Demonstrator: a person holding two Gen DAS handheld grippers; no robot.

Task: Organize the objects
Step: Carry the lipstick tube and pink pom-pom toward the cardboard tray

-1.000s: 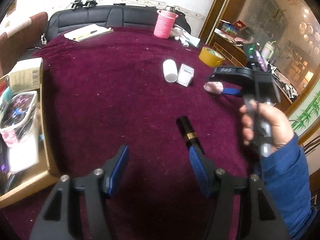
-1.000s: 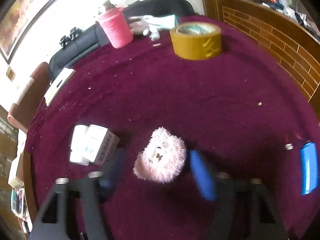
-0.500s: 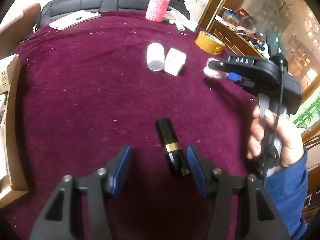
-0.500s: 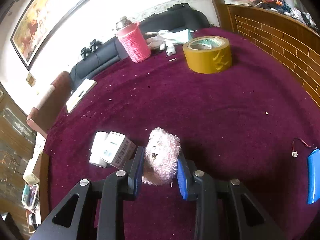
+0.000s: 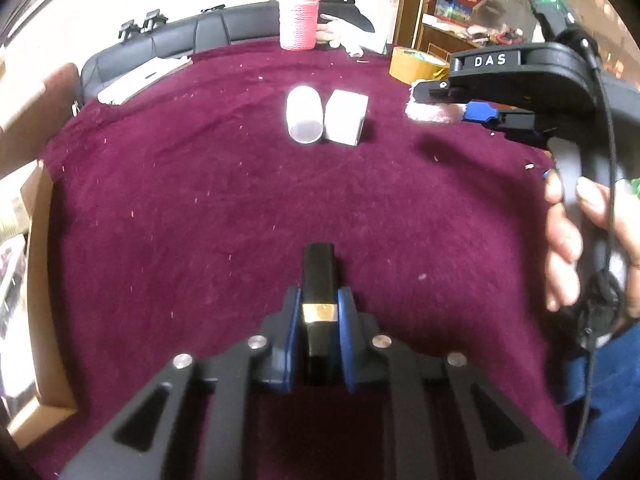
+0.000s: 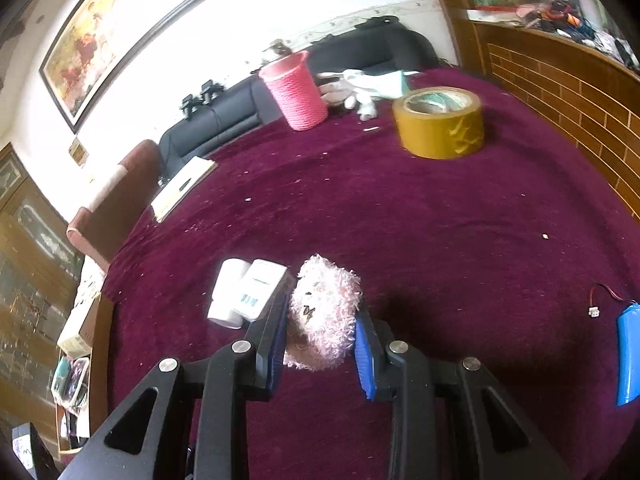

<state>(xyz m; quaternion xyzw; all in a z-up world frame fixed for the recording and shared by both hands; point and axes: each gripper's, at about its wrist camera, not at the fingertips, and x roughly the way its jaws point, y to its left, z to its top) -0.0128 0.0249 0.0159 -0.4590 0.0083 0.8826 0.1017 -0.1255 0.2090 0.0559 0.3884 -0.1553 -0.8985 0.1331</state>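
Two items are gripped: left tool (image 5: 319, 312) clamps the black lipstick tube (image 5: 318, 280), right tool (image 6: 322, 334) squeezes the pink plush toy (image 6: 324, 312). Neither looks placed; tape roll (image 6: 439, 122), white bottle (image 5: 304, 119) and box (image 5: 346, 117) remain on the worktop (image 5: 200, 200).

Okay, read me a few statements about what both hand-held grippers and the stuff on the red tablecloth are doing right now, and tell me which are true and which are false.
1. The left hand-held gripper is shut on the black tube with a gold band. True.
2. The right hand-held gripper is empty. False: it grips the pink fluffy toy.
3. The white bottle stands upright. False: it lies on its side beside the white box.
4. The tape roll lies flat on the tablecloth. True.
5. The pink cup is tipped over. False: it stands upright.
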